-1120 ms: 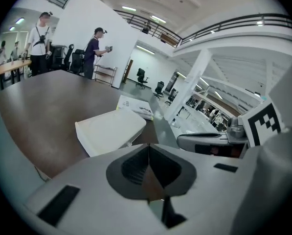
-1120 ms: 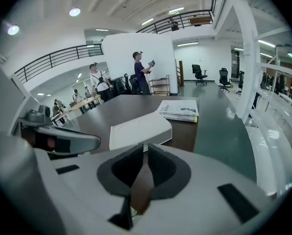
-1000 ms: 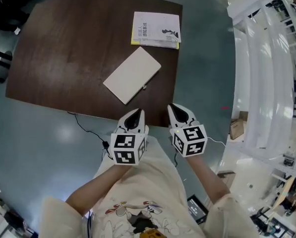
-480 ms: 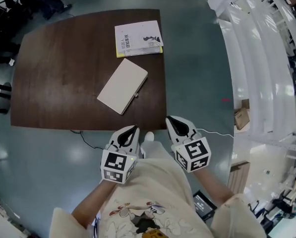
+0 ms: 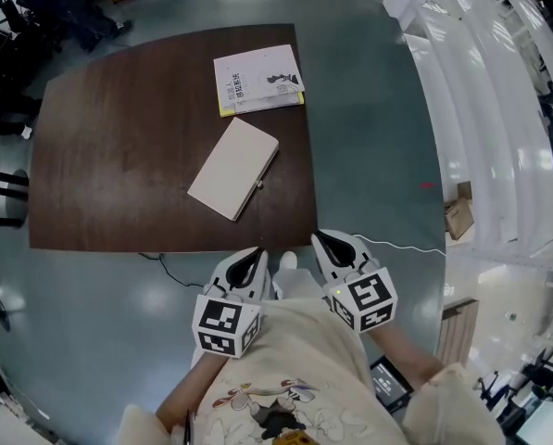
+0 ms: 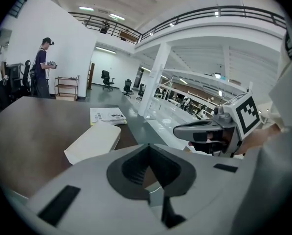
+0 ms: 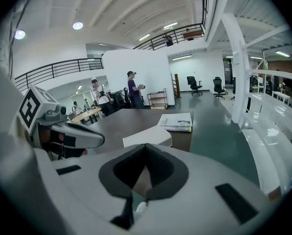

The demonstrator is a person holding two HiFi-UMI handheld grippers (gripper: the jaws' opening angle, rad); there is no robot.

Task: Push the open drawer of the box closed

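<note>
A flat white box [image 5: 233, 168] lies slantwise on the dark brown table [image 5: 109, 137], with a small catch on its near-right side; no drawer shows standing out of it. The box [image 6: 94, 141] also shows ahead of the left gripper, and the box [image 7: 148, 136] ahead of the right one. My left gripper [image 5: 251, 256] and right gripper [image 5: 324, 240] hang side by side close to my body, short of the table's near edge and apart from the box. Both stand shut with nothing between their jaws.
A booklet [image 5: 257, 80] lies at the table's far right corner, just beyond the box. A black cable [image 5: 165, 265] runs over the floor under the near edge. White railings [image 5: 498, 109] and a cardboard carton [image 5: 458, 216] stand at the right. A person [image 6: 42, 65] stands beyond the table.
Both grippers have drawn back from the table's near edge toward my body and risen. The left one has rolled a little. The box and booklet lie as before.
</note>
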